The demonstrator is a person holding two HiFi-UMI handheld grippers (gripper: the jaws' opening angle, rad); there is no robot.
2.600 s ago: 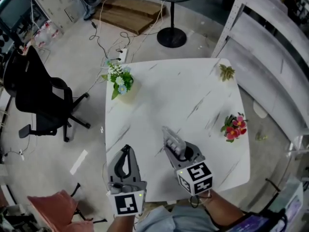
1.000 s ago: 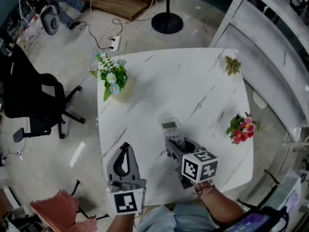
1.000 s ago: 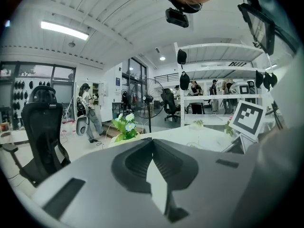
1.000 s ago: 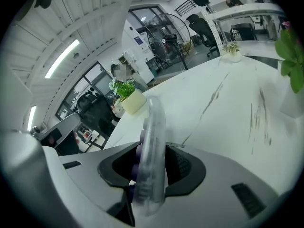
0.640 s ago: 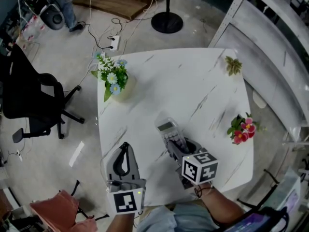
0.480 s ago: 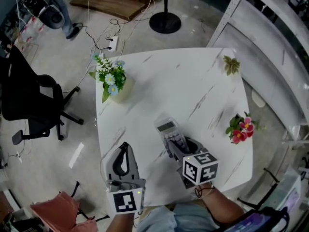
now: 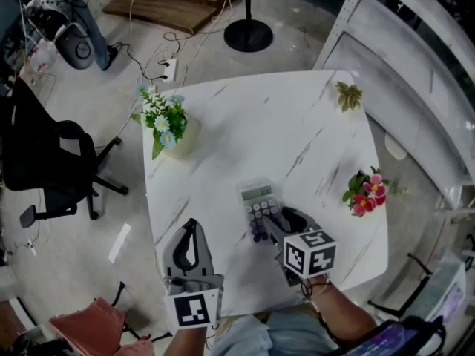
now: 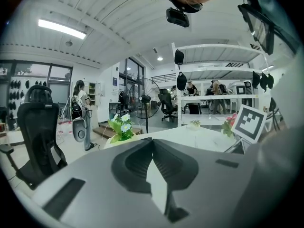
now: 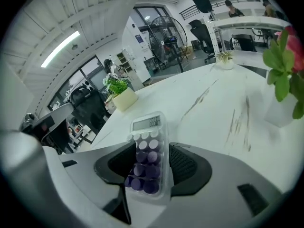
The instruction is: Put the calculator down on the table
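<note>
The calculator point(image 7: 257, 201), clear-cased with purple and white keys and a lit display, lies flat on the white marble table point(image 7: 260, 124) near its front edge. My right gripper point(image 7: 267, 225) sits around its near end, jaws opening, with the calculator point(image 9: 148, 151) between the fingers and a gap showing beside each pad. In the right gripper view that gripper point(image 9: 151, 148) points down at the tabletop. My left gripper point(image 7: 193, 230) hovers at the table's front left, shut and empty; in its own view the left gripper point(image 8: 152, 141) has its fingertips meeting.
A pot of white and blue flowers point(image 7: 165, 124) stands at the table's left edge, red flowers point(image 7: 364, 193) at the right, a small plant point(image 7: 347, 95) at the far right corner. A black office chair point(image 7: 44, 162) is left of the table, shelving on the right.
The calculator has gone from tilted in the right gripper's grip to lying flat on the table. The right jaws have spread apart. The left gripper has stayed put.
</note>
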